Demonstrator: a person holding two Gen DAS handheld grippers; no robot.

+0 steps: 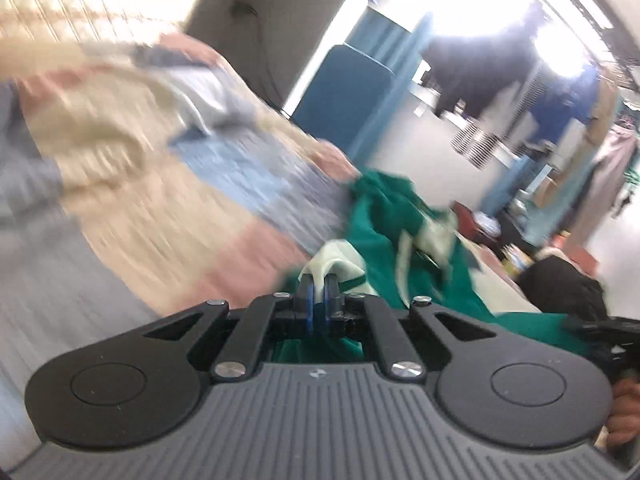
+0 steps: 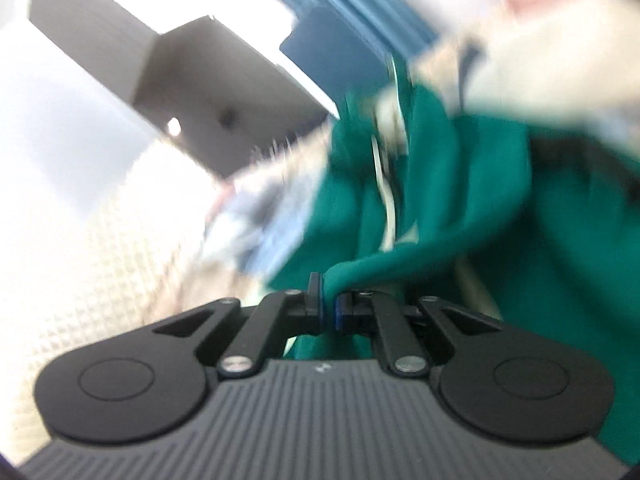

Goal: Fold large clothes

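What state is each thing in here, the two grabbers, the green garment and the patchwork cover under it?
Left gripper: shut on a pale part of the garment.
Right gripper: shut on a green fold of the garment.
Garment: green with pale trim, bunched and unfolded, pinched by both grippers.
Cover: spread out, rumpled in places, blurred.
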